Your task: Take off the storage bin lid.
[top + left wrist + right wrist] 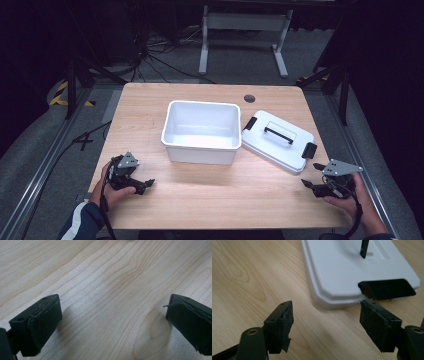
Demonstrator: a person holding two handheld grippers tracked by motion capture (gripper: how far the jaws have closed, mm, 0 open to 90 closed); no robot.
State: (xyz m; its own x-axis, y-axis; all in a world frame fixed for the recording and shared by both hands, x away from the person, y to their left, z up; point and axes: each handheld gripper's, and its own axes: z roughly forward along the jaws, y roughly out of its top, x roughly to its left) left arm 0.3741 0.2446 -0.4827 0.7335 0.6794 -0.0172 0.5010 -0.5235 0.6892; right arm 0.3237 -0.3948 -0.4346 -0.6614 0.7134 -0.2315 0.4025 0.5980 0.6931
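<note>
White lid (pixel 278 140) w/ black handle lies flat centre-right on table (pixel 150 100), just right of empty white bin (pixel 201 131); right gripper (pixel 311 176) lower right, jaws apart, nothing btwn, near lid's clip (pixel 387 288); left gripper (pixel 146 183) lower left, released over bare wood.

A white bin (pixel 201 131) is seen mid-table on a light wooden table (pixel 150 105), a round grommet (pixel 249 98) at its far edge. Beyond, cables (pixel 150 57) and a white frame (pixel 245 30) are seen on the floor.
</note>
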